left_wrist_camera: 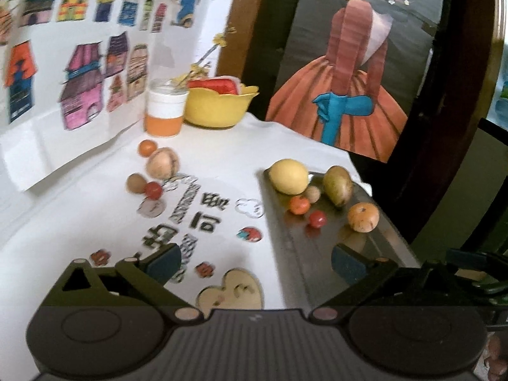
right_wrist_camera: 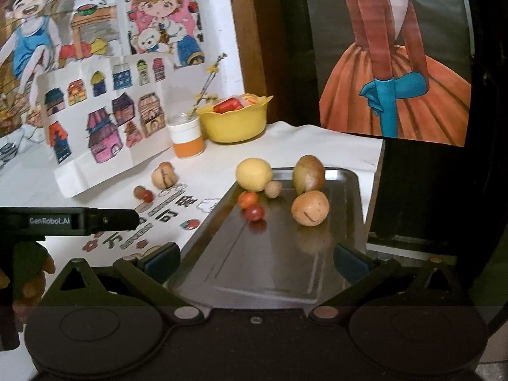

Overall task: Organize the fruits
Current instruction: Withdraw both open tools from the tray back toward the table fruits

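A steel tray point(right_wrist_camera: 273, 263) point(left_wrist_camera: 317, 254) lies on the white table. On it sit a yellow lemon point(right_wrist_camera: 254, 174) point(left_wrist_camera: 288, 176), a green-brown mango point(right_wrist_camera: 308, 173) point(left_wrist_camera: 338, 185), an orange-tan fruit point(right_wrist_camera: 310, 208) point(left_wrist_camera: 363, 217), a small walnut point(right_wrist_camera: 273, 189), a tangerine point(right_wrist_camera: 247, 199) point(left_wrist_camera: 299, 204) and a cherry tomato point(right_wrist_camera: 254, 212) point(left_wrist_camera: 317, 219). Loose on the cloth lie a tan peach point(left_wrist_camera: 163, 163) point(right_wrist_camera: 163, 174), a small orange point(left_wrist_camera: 147, 148), a brown kiwi point(left_wrist_camera: 136, 183) and a red tomato point(left_wrist_camera: 153, 190) point(right_wrist_camera: 147, 195). My left gripper point(left_wrist_camera: 254, 263) stands open over the cloth. My right gripper point(right_wrist_camera: 257, 262) is open above the tray's near end.
A yellow bowl point(left_wrist_camera: 219, 108) point(right_wrist_camera: 236, 123) holding red items and an orange-and-white jar point(left_wrist_camera: 165, 111) point(right_wrist_camera: 186, 136) stand at the back. Drawings of houses point(left_wrist_camera: 79, 73) lean against the wall on the left. The table's right edge drops off beside the tray.
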Motion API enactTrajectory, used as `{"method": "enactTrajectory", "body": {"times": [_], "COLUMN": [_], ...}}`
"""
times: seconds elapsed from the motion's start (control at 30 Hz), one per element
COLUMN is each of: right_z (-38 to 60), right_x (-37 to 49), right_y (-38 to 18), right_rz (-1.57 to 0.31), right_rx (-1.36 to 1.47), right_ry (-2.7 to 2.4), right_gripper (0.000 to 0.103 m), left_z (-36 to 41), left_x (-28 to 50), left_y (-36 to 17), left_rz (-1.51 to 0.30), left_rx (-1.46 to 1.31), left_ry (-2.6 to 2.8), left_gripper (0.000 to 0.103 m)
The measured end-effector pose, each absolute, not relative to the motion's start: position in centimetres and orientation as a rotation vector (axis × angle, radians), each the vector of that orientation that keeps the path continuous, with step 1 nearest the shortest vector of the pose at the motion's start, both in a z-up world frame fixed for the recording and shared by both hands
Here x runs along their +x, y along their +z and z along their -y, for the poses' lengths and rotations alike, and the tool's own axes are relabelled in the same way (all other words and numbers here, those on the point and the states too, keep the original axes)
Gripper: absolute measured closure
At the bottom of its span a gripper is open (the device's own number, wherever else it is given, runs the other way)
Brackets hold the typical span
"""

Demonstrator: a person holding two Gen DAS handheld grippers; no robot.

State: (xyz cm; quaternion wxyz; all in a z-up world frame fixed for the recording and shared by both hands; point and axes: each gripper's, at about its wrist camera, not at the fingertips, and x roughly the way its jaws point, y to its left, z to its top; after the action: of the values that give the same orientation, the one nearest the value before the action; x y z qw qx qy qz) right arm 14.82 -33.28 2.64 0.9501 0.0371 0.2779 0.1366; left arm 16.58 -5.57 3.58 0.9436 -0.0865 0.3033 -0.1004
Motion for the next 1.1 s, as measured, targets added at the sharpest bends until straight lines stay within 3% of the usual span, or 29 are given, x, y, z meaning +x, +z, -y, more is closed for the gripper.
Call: {"method": "enactTrajectory", "body": {"times": [1.1], "right_z": [22.8], "right_x": [9.9], "right_y": [1.1], "right_rz": [-0.727], "right_rx": [-0.002], "right_ry": [0.416], "right_gripper": [0.001], "left_z": [-4.8], "left_x": [10.9], "left_y": [1.3], "left_rz": [-0.676], "left_rx": [-0.232], "left_ry": [-0.038], "left_gripper": [0.0]}}
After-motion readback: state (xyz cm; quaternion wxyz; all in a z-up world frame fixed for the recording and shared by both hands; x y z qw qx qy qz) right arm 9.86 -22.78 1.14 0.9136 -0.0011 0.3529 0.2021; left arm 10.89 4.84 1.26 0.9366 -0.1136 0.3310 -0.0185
